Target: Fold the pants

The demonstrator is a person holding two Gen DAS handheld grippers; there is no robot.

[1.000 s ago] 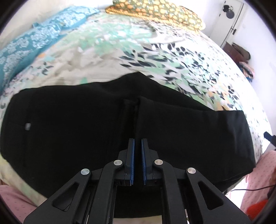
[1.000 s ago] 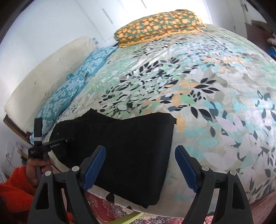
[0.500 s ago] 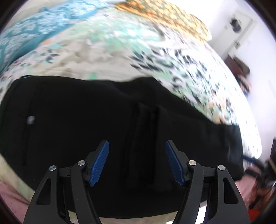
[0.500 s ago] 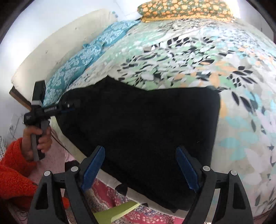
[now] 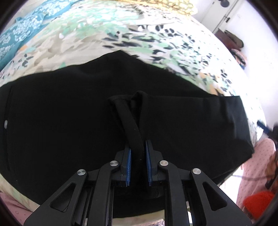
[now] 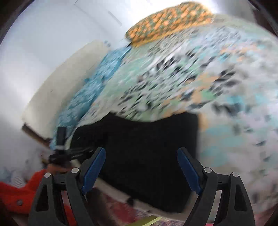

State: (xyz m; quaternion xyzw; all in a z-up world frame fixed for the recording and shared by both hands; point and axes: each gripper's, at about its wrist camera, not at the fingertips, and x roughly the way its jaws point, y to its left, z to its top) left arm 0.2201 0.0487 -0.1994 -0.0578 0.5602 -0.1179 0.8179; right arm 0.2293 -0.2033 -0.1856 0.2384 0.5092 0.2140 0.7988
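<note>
Black pants (image 5: 69, 121) lie flat across the near edge of the bed, a small metal button at their left end. My left gripper (image 5: 138, 153) points steeply down at their middle. Its jaws are closing, and the blue pads pinch a raised ridge of black fabric (image 5: 132, 121) that stands up from the cloth. In the blurred right wrist view the pants (image 6: 147, 147) lie ahead, with their right end square. My right gripper (image 6: 140, 166) hovers over them near the bed edge. Its jaws are opening wide and nothing is between them. The left gripper's body (image 6: 60, 153) shows at the far left there.
A leaf-print bedcover (image 5: 104, 43) spreads behind the pants. Blue pillows (image 5: 20, 31) and an orange-patterned pillow (image 6: 166, 20) lie at the far side, below a cream headboard (image 6: 66, 78). An orange sleeve (image 6: 20, 191) is at the lower left. A door (image 5: 225, 13) stands at the back right.
The left jaws went from shut to wide apart over the pants, then closed on a lifted ridge of fabric. The right gripper sank and swung, and its view is blurred.
</note>
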